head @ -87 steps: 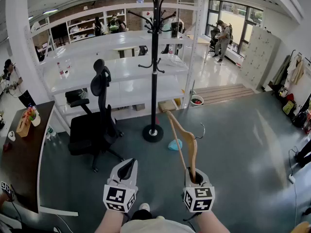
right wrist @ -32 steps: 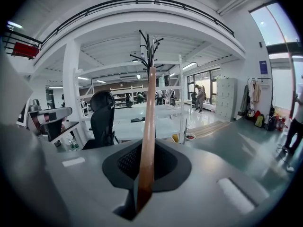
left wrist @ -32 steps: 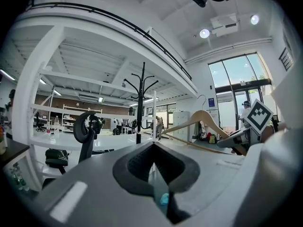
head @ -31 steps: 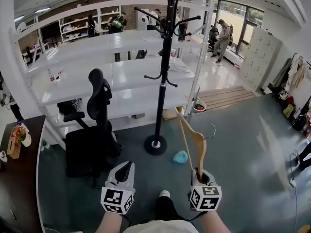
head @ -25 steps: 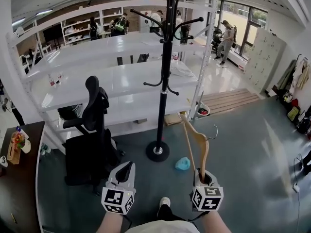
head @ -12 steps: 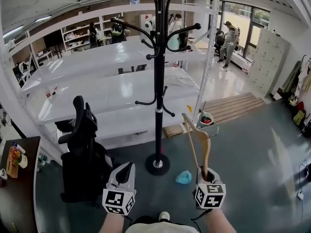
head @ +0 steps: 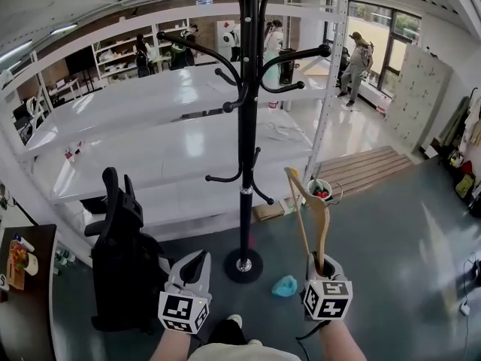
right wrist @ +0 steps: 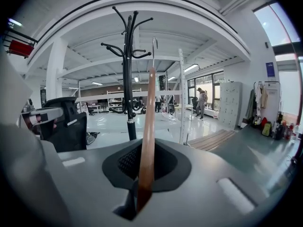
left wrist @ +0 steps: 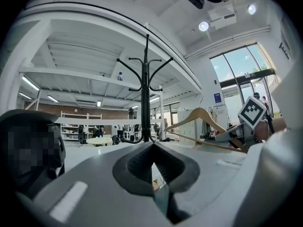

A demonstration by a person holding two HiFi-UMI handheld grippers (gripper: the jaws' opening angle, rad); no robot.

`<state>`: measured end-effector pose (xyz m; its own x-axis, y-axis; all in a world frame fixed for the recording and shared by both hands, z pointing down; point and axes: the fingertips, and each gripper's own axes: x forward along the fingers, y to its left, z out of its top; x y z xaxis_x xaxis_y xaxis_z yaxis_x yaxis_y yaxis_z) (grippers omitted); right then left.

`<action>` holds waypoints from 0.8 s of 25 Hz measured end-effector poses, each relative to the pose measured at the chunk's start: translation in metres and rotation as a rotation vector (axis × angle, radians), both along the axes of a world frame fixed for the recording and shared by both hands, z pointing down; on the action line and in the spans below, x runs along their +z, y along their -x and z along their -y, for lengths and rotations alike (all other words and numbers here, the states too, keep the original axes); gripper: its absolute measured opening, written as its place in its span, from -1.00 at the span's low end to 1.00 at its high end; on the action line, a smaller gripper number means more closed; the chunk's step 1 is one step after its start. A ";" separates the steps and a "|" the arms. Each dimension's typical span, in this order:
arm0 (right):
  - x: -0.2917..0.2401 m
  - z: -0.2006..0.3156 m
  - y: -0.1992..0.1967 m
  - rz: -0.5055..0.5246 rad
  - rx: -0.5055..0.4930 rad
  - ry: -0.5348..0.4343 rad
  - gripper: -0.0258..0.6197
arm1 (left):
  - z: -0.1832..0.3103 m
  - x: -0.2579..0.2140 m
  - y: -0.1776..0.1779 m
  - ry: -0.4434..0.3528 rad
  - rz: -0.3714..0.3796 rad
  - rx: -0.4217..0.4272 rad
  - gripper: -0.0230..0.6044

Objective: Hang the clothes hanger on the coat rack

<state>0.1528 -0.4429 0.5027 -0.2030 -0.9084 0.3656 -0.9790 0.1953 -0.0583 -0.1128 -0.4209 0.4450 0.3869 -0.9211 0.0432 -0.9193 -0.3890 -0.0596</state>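
Starting at the left, a black office chair (head: 120,269) stands by the white shelving (head: 113,126), and the left gripper (head: 200,256) hangs beside it, jaws pressed together on nothing. Dead centre stands the black coat rack (head: 246,126), with a small blue object (head: 285,285) lying near its base. Over on the right, the right gripper (head: 322,269) is clamped on the wooden clothes hanger (head: 311,216), which rises upright from its jaws, apart from the rack.
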 end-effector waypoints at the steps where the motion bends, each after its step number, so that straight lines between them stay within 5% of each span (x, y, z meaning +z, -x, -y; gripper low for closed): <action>1: -0.002 0.010 0.001 -0.001 0.005 -0.002 -0.79 | 0.010 -0.001 0.001 -0.002 0.001 0.005 -0.93; 20: -0.120 0.179 0.031 0.000 -0.068 -0.118 -0.79 | 0.125 -0.003 0.018 -0.016 -0.018 0.044 -0.93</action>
